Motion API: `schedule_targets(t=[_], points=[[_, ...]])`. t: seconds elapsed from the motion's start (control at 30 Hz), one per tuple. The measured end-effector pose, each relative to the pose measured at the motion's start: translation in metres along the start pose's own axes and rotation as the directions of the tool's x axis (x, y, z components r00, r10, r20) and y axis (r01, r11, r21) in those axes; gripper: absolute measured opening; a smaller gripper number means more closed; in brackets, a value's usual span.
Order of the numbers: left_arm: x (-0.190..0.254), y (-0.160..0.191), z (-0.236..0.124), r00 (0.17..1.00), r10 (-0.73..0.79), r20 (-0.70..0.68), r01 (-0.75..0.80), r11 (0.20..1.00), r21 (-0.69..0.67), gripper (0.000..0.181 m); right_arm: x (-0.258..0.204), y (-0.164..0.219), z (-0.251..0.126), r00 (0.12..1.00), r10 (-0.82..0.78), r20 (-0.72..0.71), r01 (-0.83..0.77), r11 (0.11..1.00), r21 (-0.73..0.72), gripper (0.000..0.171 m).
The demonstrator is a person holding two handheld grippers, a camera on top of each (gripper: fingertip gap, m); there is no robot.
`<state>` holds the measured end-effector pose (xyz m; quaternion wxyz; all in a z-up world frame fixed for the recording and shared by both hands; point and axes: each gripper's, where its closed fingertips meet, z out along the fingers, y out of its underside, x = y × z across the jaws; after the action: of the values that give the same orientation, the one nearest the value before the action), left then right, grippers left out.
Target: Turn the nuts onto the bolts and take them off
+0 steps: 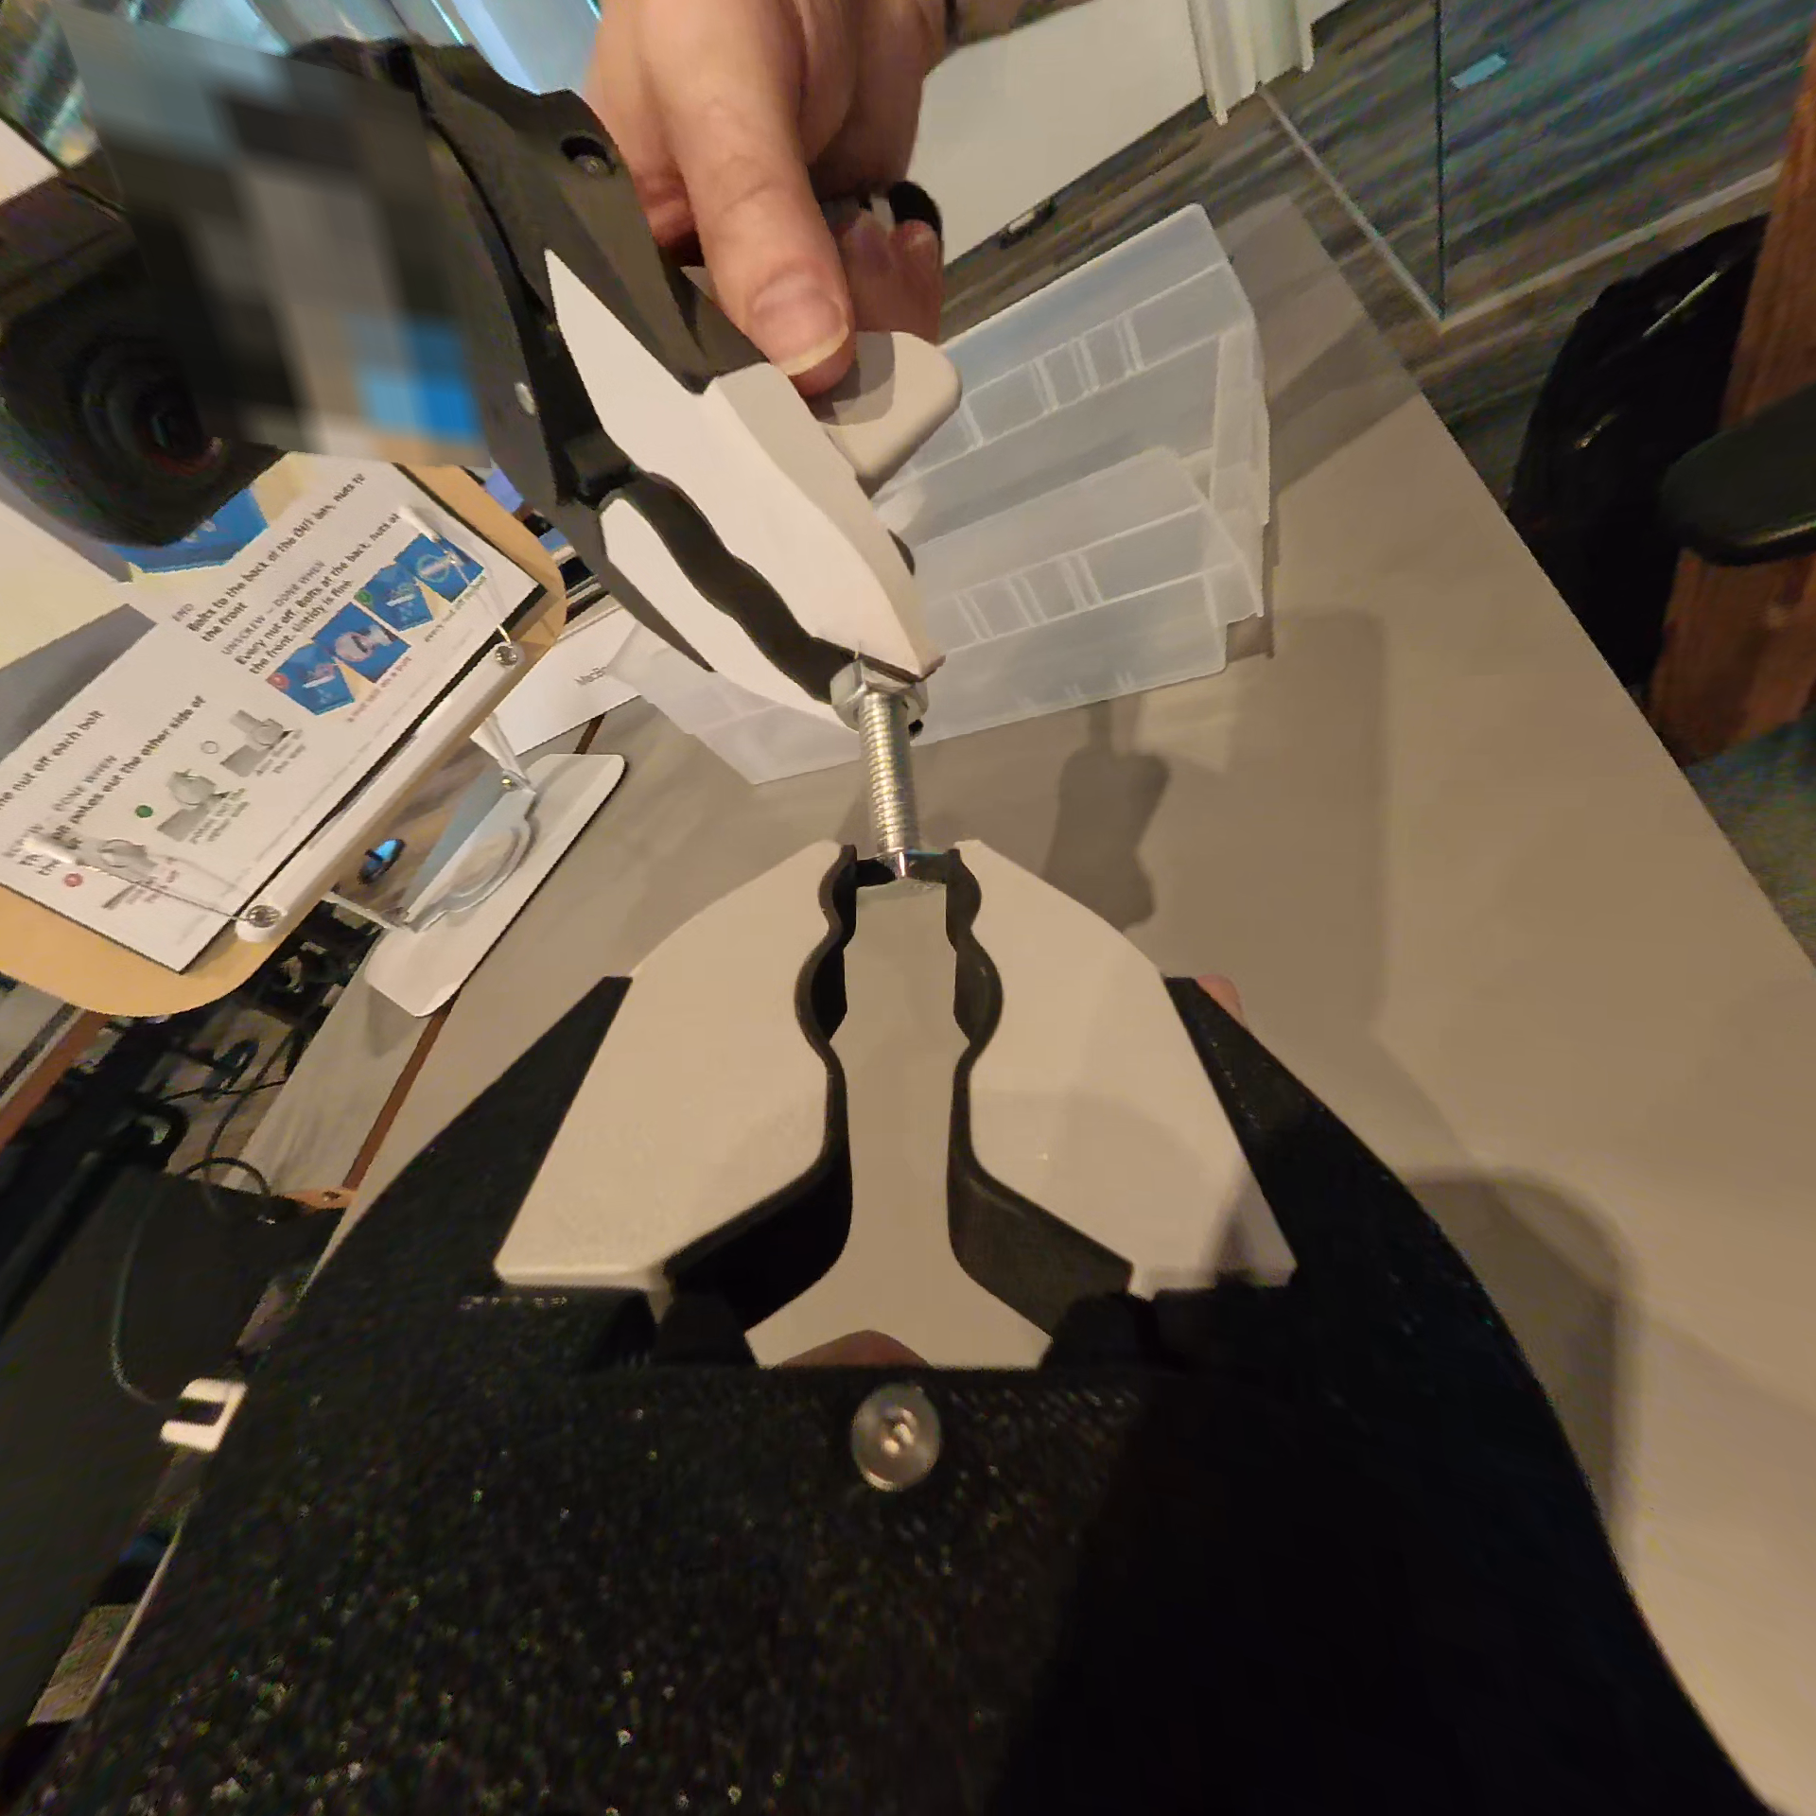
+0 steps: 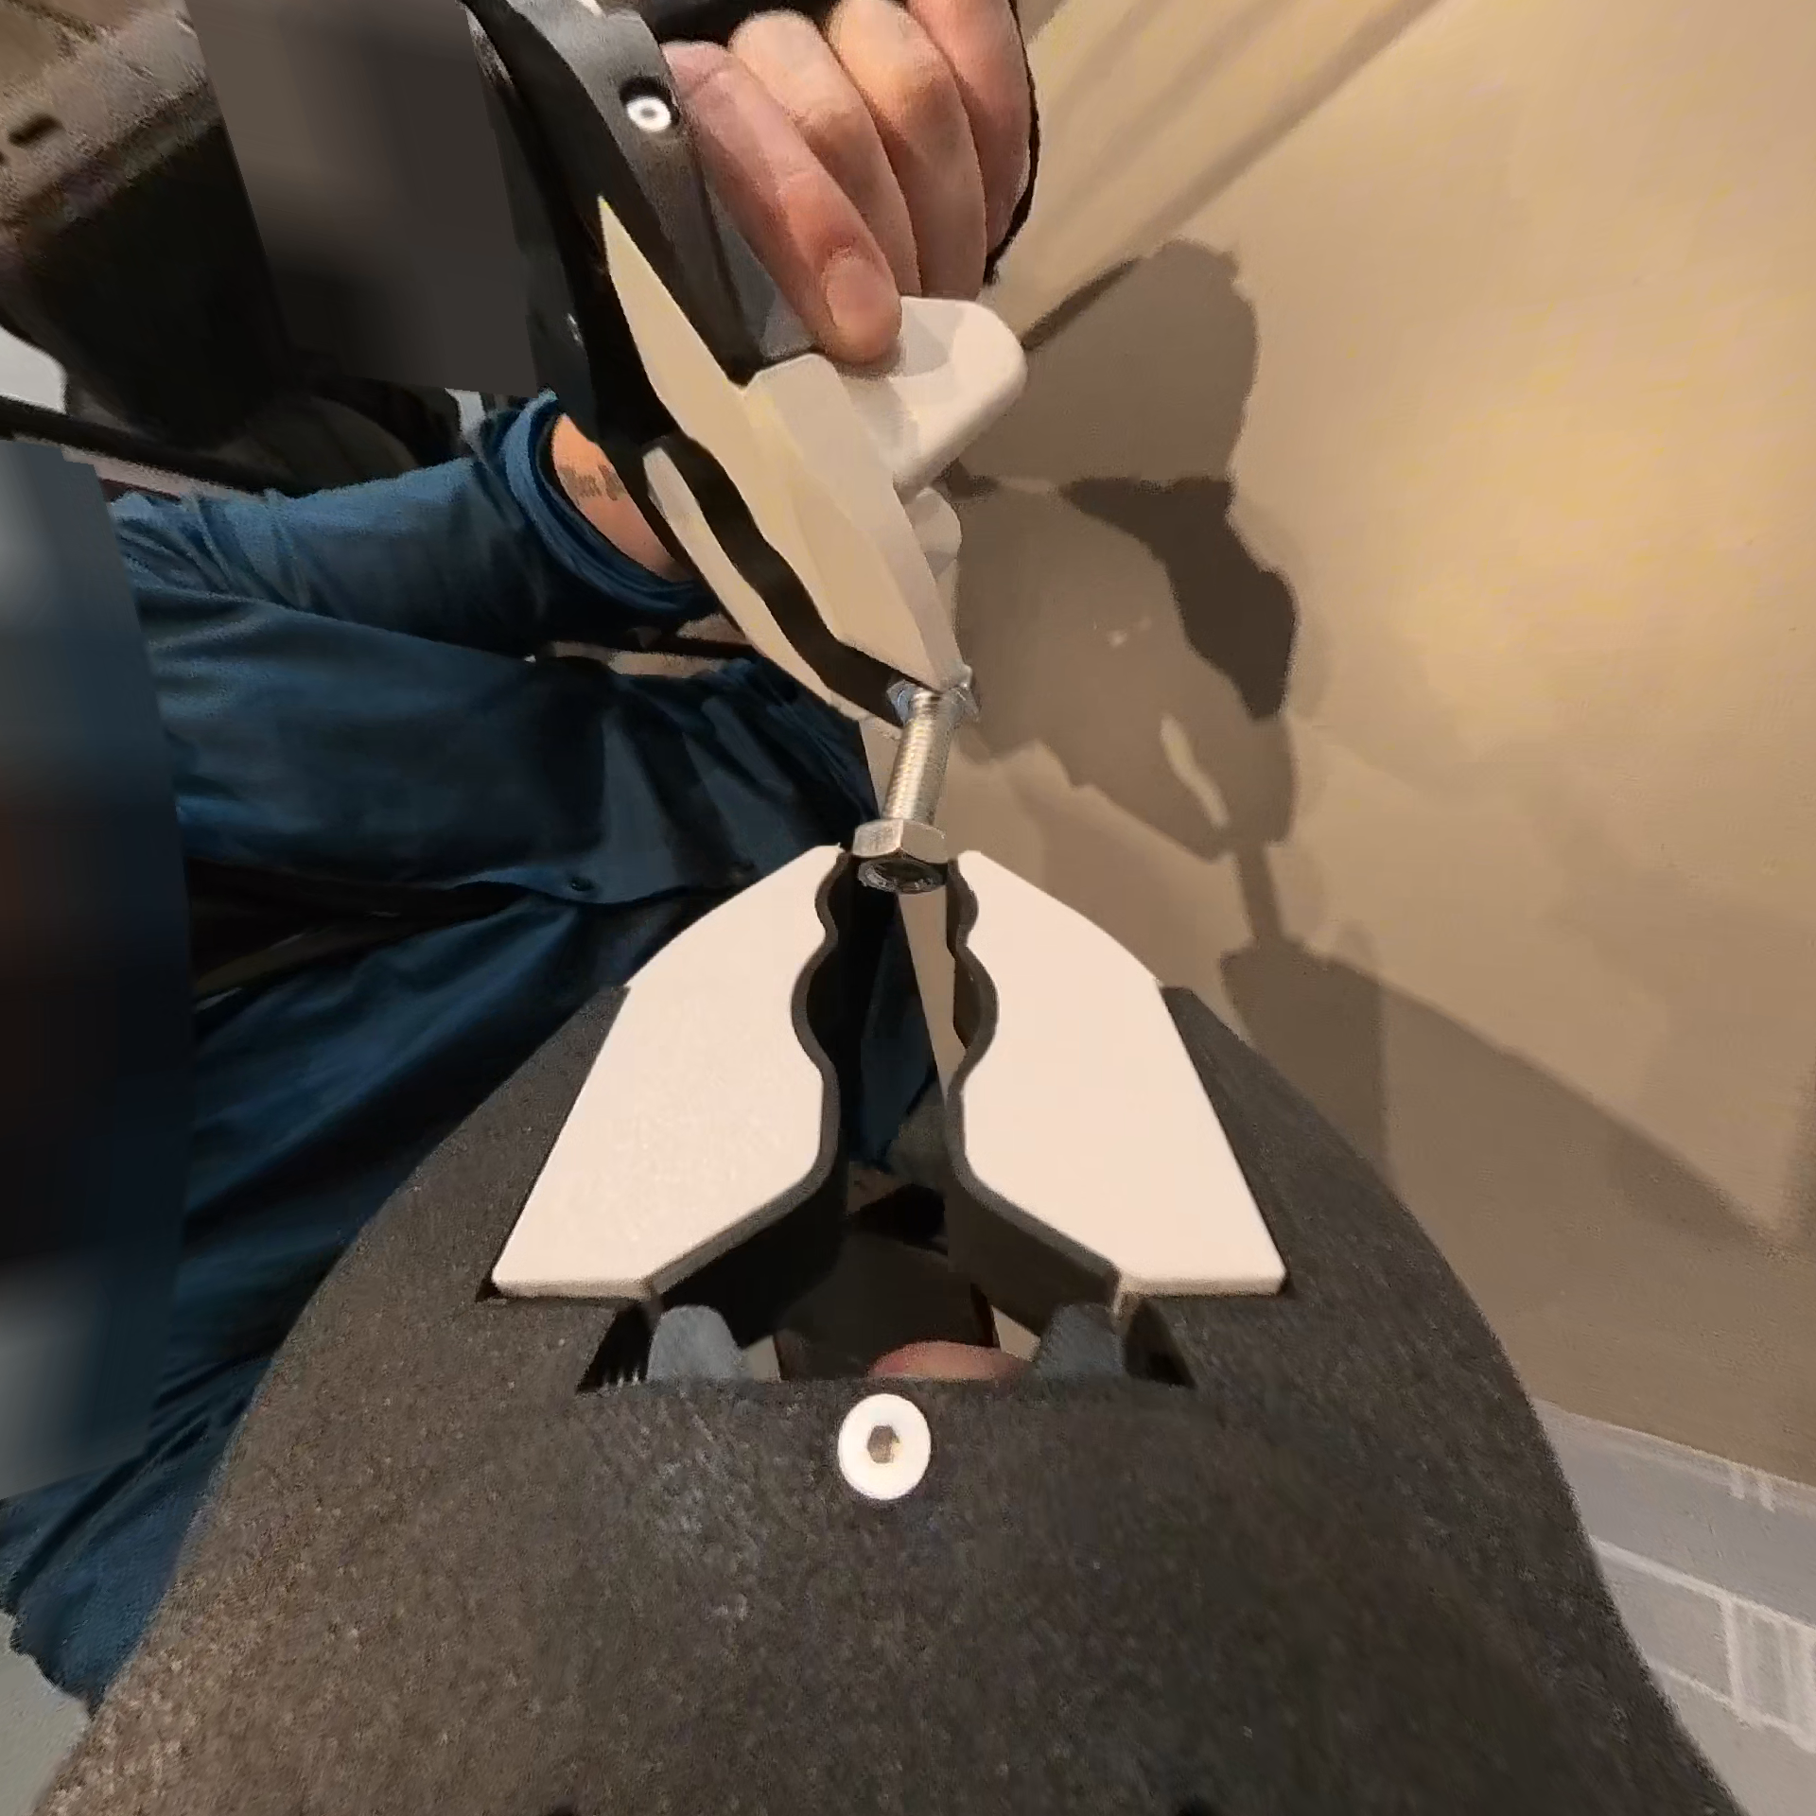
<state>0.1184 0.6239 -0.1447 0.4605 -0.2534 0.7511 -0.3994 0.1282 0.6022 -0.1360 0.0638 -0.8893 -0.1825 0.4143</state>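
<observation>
Beige table (image 1: pixel 1327 884), seen from above in the left wrist view. At its far side lies a clear plastic box (image 1: pixel 1130 511) with compartments; whether they hold anything cannot be told. To the left of the box, a printed sheet (image 1: pixel 246 708) is fixed on a tilted board.

Left gripper (image 1: pixel 902 865): grey fingers drawn in and clamped on the head of the bolt (image 1: pixel 884 776), the tips not quite meeting.

Right gripper (image 2: pixel 899 865): fingers likewise closed, clamped on the nut (image 2: pixel 899 847). A hand (image 1: pixel 766 147) grasps its black body from above, thumb on the grey lever.

The bolt is held in the air above the table, spanning the gap between the two grippers, which face each other tip to tip. Its silver thread is bare along nearly the whole length.

The nut sits at the thread end of the bolt, opposite the head. In the right wrist view its dark bore shows, facing the camera. A blue sleeve (image 2: pixel 393 688) fills the background there.
</observation>
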Motion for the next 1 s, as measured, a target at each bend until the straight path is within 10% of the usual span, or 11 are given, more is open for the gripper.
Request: schedule_targets(t=[0.2, 0.67, 1.0], points=[[0.002, 0.001, 0.006, 0.999, -0.004, -0.034, 0.005, 1.0, 0.014, 0.016, 0.002, 0.006, 0.0, 0.989, -0.066, -0.136, 0.046, 0.988, -0.149, 0.017], [-0.004, -0.016, -0.009, 0.748, 0.625, 0.223, -0.554, 0.773, -0.309, 0.016, -0.016, 0.004, 0.0, 0.94, 0.146, 0.307, -0.141, 0.989, -0.038, 0.017], [-0.011, -0.015, -0.005, 0.938, 0.269, 0.217, -0.253, 0.962, -0.101, 0.017, -0.015, -0.004, -0.011, 0.98, 0.071, 0.184, -0.069, 0.997, -0.016, 0.017]])
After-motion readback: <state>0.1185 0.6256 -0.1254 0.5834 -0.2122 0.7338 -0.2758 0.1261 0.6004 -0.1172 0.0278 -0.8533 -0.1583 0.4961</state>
